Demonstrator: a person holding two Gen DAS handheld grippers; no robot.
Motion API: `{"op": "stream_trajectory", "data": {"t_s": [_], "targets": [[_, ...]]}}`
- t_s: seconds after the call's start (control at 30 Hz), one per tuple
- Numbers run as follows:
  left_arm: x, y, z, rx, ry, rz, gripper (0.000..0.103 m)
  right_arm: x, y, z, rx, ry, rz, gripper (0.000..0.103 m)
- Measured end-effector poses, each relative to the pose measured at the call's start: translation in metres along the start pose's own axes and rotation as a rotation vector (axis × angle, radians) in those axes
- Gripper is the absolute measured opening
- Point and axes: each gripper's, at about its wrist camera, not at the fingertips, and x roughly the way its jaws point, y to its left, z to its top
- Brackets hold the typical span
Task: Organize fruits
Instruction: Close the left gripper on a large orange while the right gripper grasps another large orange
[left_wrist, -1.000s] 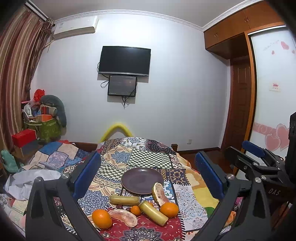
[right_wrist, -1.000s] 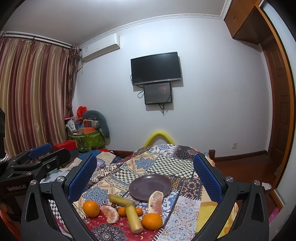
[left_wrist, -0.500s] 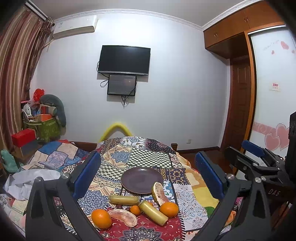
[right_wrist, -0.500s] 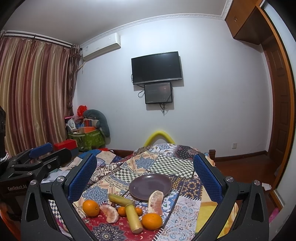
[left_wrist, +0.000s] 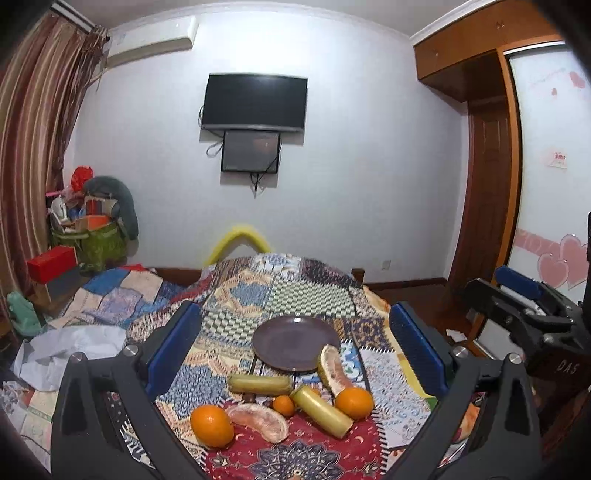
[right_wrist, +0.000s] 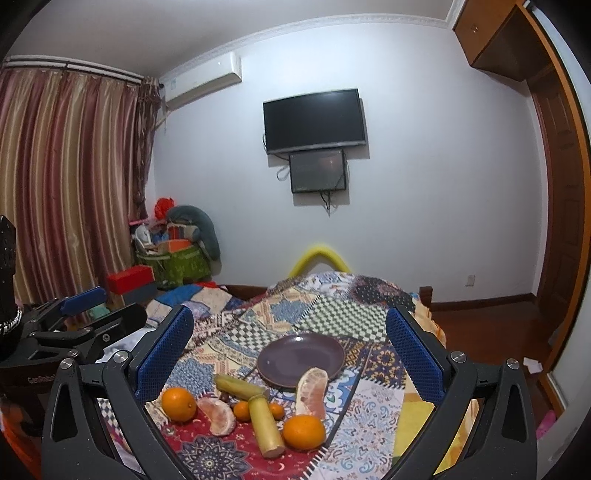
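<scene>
A dark purple plate (left_wrist: 293, 341) (right_wrist: 301, 358) lies empty on the patchwork-covered table (left_wrist: 280, 295). In front of it lie two oranges (left_wrist: 211, 425) (left_wrist: 354, 402), two pomelo wedges (left_wrist: 258, 421) (left_wrist: 332, 369), two yellow-green cane pieces (left_wrist: 258, 384) (left_wrist: 321, 410) and small tangerines (left_wrist: 283, 405). The same fruits show in the right wrist view: oranges (right_wrist: 178, 404) (right_wrist: 304, 432), wedges (right_wrist: 218, 415) (right_wrist: 313, 387), cane pieces (right_wrist: 240, 387) (right_wrist: 265, 424). My left gripper (left_wrist: 295, 347) is open and empty above the fruit. My right gripper (right_wrist: 288, 354) is open and empty too, also held back from the fruit.
A low bed with quilts and white paper (left_wrist: 70, 350) lies left of the table. A green basket of clutter (left_wrist: 88, 236) and a red box (left_wrist: 51, 258) stand by the curtain. A yellow foam arch (left_wrist: 238, 240) rises behind the table. A wooden door (left_wrist: 484, 206) is on the right.
</scene>
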Motion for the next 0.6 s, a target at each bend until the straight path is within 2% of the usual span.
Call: {"op": "stream_trajectory", "data": {"t_s": [0.2, 0.37, 0.6], "targets": [[0.023, 0.019, -0.016, -0.011, 0.081, 0.063, 0.102, 0.021, -0.008, -0.017, 0.010, 0.086, -0.002, 0.103], [0.049, 0.044, -0.036, -0.052, 0.188, 0.096, 0.089, 0.042, -0.011, -0.038, -0.039, 0.171, -0.059, 0.103], [0.079, 0.080, -0.073, -0.113, 0.333, 0.148, 0.074, 0.073, -0.023, -0.065, -0.026, 0.321, -0.054, 0.103]]}}
